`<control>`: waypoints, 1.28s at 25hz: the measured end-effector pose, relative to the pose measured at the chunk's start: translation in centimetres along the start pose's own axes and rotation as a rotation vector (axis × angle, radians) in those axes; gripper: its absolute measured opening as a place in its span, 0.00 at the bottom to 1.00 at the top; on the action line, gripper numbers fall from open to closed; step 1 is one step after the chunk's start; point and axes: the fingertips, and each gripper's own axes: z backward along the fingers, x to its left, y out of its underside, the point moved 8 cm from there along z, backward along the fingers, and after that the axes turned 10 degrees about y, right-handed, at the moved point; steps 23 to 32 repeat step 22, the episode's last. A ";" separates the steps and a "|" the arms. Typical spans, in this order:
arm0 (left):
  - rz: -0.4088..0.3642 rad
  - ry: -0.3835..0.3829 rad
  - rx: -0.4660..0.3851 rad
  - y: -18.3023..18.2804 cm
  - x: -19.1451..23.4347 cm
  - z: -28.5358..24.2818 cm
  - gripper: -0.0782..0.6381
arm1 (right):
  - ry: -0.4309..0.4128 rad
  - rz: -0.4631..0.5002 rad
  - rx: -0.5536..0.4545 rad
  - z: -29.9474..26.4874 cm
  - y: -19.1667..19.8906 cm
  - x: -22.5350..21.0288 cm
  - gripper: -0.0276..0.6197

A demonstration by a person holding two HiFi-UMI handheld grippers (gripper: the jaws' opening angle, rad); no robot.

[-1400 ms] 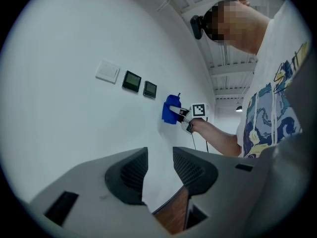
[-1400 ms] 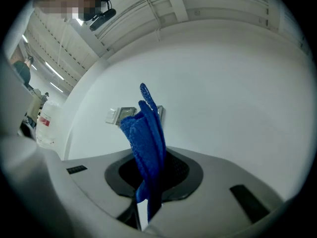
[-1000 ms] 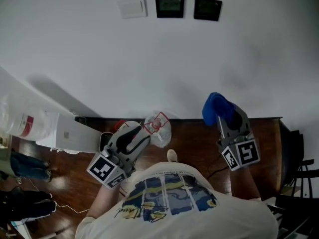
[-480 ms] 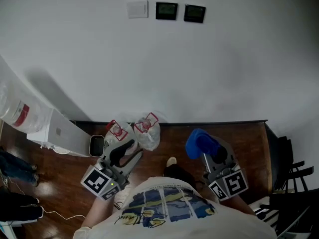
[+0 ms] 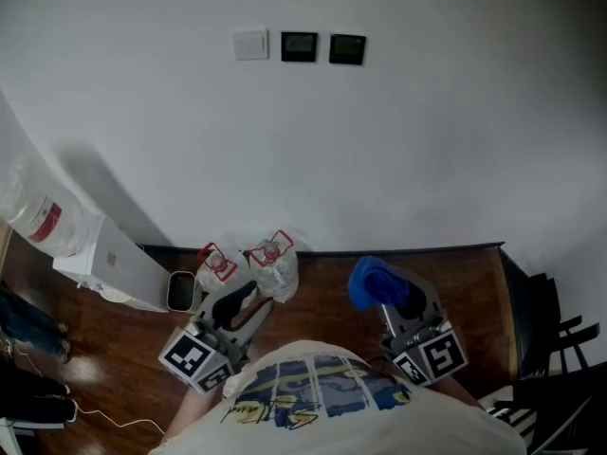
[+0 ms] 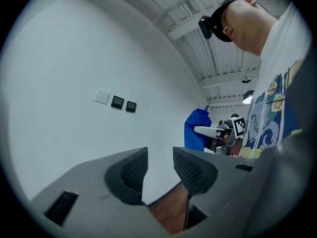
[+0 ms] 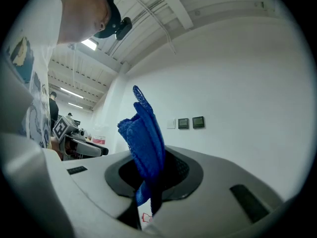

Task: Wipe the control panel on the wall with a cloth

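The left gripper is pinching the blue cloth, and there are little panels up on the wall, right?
Not quite. The blue cloth is pinched in the right gripper, as the right gripper view shows; the left gripper has its jaws apart, empty. The little panels are up on the wall.

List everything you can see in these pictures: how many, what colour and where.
dark square control panels: two, black, side by side high on the wall
white rectangular switch plate: one, white, just left of the panels
clear plastic bags with red-and-white labels: two, on the floor by the wall
white water dispenser: one, clear bottle on top, far left
dark chair: one, black, far right
brown wooden floor: one, below the wall
blue fabric cloth: one, clamped in the right gripper
white printed T-shirt: one, on the person
left gripper: grey, jaws apart, empty
right gripper: grey, shut on the cloth
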 end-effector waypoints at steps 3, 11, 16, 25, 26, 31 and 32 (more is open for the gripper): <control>-0.013 0.022 0.023 -0.4 -0.5 -1.4 0.31 | 0.011 -0.015 0.009 0.4 0.2 -1.1 0.18; -0.029 0.050 0.012 -0.7 -1.2 -2.1 0.31 | -0.008 -0.033 0.030 0.5 1.0 -0.7 0.18; -0.027 0.062 0.017 -0.2 -0.9 -1.3 0.31 | 0.008 -0.030 0.027 0.1 1.6 -0.1 0.18; -0.031 0.051 0.027 0.3 -0.2 0.4 0.31 | -0.003 0.005 0.004 -0.8 2.1 1.0 0.18; -0.031 0.051 0.027 0.3 -0.2 0.4 0.31 | -0.003 0.005 0.004 -0.8 2.1 1.0 0.18; -0.031 0.051 0.027 0.3 -0.2 0.4 0.31 | -0.003 0.005 0.004 -0.8 2.1 1.0 0.18; -0.031 0.051 0.027 0.3 -0.2 0.4 0.31 | -0.003 0.005 0.004 -0.8 2.1 1.0 0.18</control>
